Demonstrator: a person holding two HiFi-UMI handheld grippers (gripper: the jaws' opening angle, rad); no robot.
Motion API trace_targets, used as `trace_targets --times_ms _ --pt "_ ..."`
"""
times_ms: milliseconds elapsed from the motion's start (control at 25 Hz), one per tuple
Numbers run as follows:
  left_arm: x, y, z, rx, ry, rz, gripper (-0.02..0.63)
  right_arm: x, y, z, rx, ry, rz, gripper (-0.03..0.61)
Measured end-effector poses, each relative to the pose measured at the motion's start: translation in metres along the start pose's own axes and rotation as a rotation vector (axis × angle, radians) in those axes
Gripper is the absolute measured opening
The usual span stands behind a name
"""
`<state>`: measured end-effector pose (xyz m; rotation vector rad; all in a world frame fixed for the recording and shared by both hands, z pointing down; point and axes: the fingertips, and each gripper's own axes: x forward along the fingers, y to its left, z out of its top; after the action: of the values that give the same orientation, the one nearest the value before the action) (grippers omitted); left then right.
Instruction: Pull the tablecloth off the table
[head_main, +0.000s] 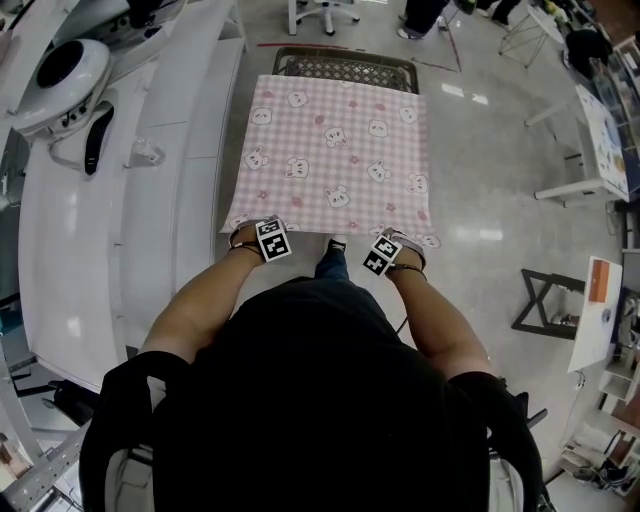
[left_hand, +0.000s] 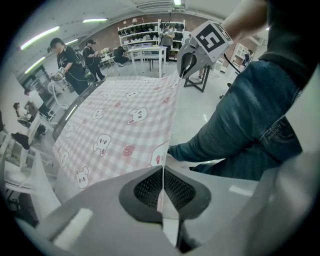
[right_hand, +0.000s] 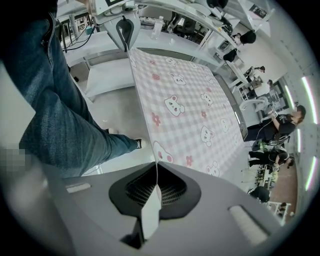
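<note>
Your left tongs are clamped on the near left corner of the pink checked fabric tablecloth with bear prints; your right tongs are clamped on its near right corner. The cloth spreads ahead of both tongs, over the dark gridded tabletop.

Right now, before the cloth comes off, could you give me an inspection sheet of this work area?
Surface: table, only its dark mesh far edge bare.
Job's things: pink checked tablecloth with bear prints, spread over the table.
Clutter: nothing seen on the tablecloth.
Grippers: left hand-held gripper and right hand-held gripper each shut on a near corner of the tablecloth.
Cables: nothing seen on the table.
Surroundings: white workbench at left, folding stand at right, office chair beyond, people farther off.
</note>
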<state>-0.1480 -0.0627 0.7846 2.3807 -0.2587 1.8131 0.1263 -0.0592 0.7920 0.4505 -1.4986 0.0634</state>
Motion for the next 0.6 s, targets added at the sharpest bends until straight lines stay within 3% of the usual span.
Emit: trace_targets --times_ms 600 --pt "-0.015 -0.048 -0.02 0.024 -0.032 0.014 0.0 -0.024 0.054 -0.008 0.048 0.007 -0.027 0.028"
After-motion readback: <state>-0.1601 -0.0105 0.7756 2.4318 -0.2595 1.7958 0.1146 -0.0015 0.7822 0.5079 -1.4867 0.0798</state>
